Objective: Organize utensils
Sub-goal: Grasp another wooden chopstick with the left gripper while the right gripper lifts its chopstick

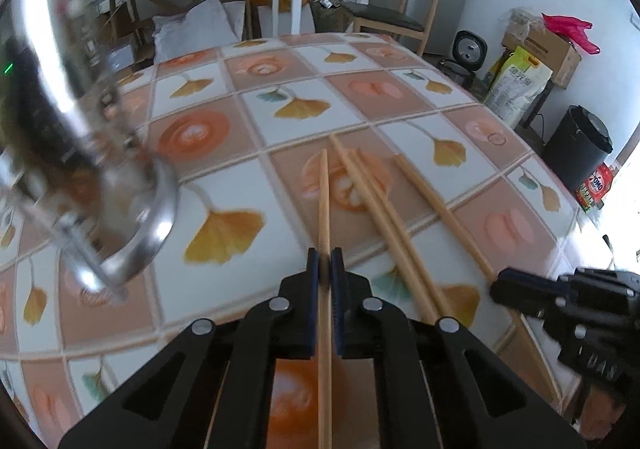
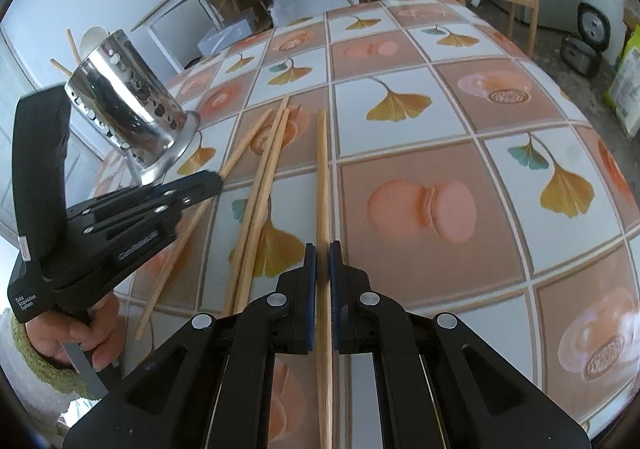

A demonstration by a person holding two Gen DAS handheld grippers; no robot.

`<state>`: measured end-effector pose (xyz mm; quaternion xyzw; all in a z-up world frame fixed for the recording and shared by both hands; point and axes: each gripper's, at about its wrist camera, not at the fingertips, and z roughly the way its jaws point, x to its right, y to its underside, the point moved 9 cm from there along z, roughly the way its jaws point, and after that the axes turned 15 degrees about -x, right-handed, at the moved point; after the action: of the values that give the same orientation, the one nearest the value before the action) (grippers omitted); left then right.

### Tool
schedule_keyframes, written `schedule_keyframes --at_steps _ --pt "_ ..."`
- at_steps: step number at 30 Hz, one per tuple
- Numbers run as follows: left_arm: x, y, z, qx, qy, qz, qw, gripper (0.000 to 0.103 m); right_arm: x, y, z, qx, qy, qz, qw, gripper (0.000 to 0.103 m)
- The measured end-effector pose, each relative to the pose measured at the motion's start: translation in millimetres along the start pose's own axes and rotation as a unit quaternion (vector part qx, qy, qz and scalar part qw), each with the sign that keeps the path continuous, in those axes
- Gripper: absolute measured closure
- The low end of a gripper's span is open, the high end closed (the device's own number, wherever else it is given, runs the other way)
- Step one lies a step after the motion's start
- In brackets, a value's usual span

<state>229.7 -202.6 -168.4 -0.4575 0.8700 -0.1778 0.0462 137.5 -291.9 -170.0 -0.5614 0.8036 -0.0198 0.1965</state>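
Holding one chopstick (image 1: 324, 209) in my left gripper (image 1: 324, 263) and another chopstick (image 2: 322, 185) in my right gripper (image 2: 323, 259), both clamped tight; each long stick could swing, bump the metal holder (image 2: 128, 113), tip it, or scatter two loose chopsticks (image 2: 260, 185) lying between them.

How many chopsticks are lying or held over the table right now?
4: one in the left gripper, one in the right gripper, and a touching pair lying on the tablecloth between them. Others stand in the metal holder, partly hidden.
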Motion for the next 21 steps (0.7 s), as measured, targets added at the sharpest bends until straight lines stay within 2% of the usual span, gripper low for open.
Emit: schedule_keyframes --at_steps 7,10,13,15,18,21 --pt "-34 52 -22 -0.034 -0.005 -0.019 0.9992 0.097 -6 31 -6 -0.031 -0.024 0.007 0.999 0.098" --pt "-43 63 -26 -0.051 0.010 -0.025 0.9984 0.097 -8 34 -7 -0.037 -0.023 0.004 0.999 0.098" --pt "-45 60 -25 -0.060 0.013 -0.020 0.9979 0.094 -11 28 -7 -0.035 -0.011 -0.001 0.999 0.092" --pt "-44 56 -24 -0.060 0.011 -0.018 0.9980 0.084 -12 21 -7 -0.032 -0.006 -0.008 0.999 0.089" --pt "-42 44 -18 -0.057 0.009 -0.011 0.9983 0.082 -15 9 -2 -0.032 0.004 -0.020 0.999 0.089" --pt "-41 33 -14 -0.050 -0.012 0.001 0.9987 0.082 -15 0 4 -0.032 0.024 -0.030 0.999 0.089"
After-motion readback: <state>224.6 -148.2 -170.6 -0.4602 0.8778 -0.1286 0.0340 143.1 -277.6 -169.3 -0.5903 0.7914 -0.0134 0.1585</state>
